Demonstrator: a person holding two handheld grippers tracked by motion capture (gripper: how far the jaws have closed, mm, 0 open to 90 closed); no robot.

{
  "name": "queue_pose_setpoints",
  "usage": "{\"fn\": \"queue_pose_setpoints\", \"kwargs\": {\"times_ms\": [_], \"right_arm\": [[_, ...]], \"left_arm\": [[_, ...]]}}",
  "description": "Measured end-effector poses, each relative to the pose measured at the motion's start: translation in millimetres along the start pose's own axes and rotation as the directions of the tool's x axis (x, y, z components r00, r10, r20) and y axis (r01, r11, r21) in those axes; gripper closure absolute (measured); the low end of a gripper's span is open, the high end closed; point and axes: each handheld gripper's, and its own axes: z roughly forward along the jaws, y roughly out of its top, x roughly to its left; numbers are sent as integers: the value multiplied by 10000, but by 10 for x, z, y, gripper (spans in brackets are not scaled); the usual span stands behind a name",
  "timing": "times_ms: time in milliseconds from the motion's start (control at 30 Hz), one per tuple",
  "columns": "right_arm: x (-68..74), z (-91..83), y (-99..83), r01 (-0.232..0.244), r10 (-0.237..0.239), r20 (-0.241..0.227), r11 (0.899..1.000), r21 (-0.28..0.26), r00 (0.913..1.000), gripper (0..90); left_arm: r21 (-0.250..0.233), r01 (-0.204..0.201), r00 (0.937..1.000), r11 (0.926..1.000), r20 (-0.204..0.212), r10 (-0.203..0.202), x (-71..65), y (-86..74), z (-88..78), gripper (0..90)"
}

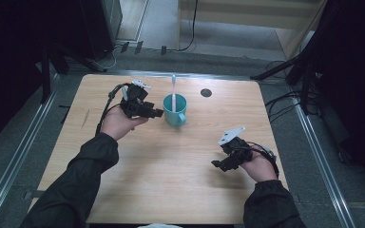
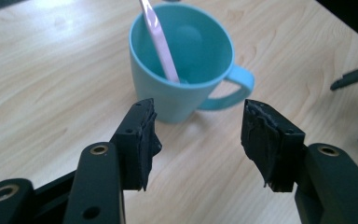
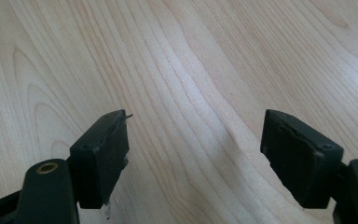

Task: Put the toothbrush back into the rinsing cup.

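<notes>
A teal mug stands upright on the wooden table, its handle turned toward the near right. A pale pink-and-white toothbrush leans inside it, head up. My left gripper hovers just left of the mug, open, with nothing between its jaws. In the left gripper view the mug and the toothbrush sit just beyond the gripper, apart from the pads. My right gripper rests low at the near right, open and empty. In its own view the right gripper has bare wood between the jaws.
A small dark round spot marks the table's far right. Black stands and cables flank the table on the floor. A metal rail runs along the left side. Bare wood lies between the two hands.
</notes>
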Motion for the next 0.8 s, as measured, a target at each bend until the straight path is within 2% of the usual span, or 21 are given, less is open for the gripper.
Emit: {"fn": "queue_pose_setpoints", "kwargs": {"times_ms": [100, 300, 467, 667, 800], "right_arm": [[-2, -6, -11, -49, 49, 11, 10000, -45, 10000, 238], [-7, -20, -45, -203, 204, 62, 9997, -105, 9998, 238], [-1, -49, -94, -405, 406, 147, 9992, -65, 9991, 238], [1, -74, -153, -425, 427, 218, 9991, -84, 9989, 238], [10, -90, -189, -513, 514, 281, 9987, -32, 9983, 238]], "left_arm": [[57, 32, 10000, 10000, 57, -33, 10, -66, -53, 431], [325, -14, 9989, 9995, 469, -1, 19, -186, -132, 422], [464, 65, 9987, 9989, 511, -88, 13, -294, -169, 423], [536, -145, 9992, 9985, 367, 126, 16, -406, -167, 411], [255, -114, 9991, 9996, 411, 103, 36, -520, -179, 413]]}}
